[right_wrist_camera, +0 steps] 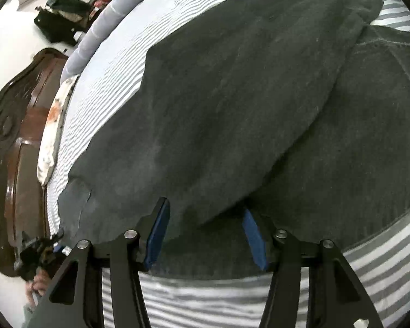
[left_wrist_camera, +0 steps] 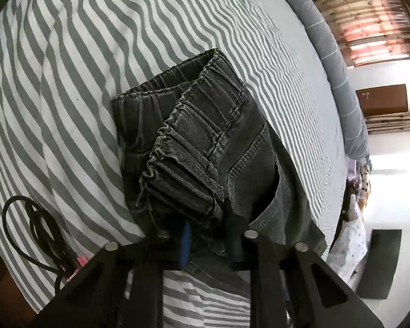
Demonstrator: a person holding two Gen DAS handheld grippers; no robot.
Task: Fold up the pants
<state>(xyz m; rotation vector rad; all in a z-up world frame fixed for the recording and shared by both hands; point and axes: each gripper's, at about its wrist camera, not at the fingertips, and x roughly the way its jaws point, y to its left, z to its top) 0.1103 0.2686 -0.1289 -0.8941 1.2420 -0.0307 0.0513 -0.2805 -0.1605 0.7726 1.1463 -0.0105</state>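
My left claw [left_wrist_camera: 207,235] is clenched on the pants [left_wrist_camera: 202,142] at the gathered waistband, which is bunched and doubled over itself; a back pocket gapes just beside the right finger, its inside too dark to read. The pants lie on the striped bed [left_wrist_camera: 95,54], a black cable [left_wrist_camera: 38,229] coiled near its edge. My right claw [right_wrist_camera: 206,235] stands released, blue pads [right_wrist_camera: 158,235] wide, straddling a leg [right_wrist_camera: 218,109] lying flat.

The pants [left_wrist_camera: 205,142] hide the left hand-held gripper [left_wrist_camera: 207,240] fingertips; the right view's edge crops their far end.
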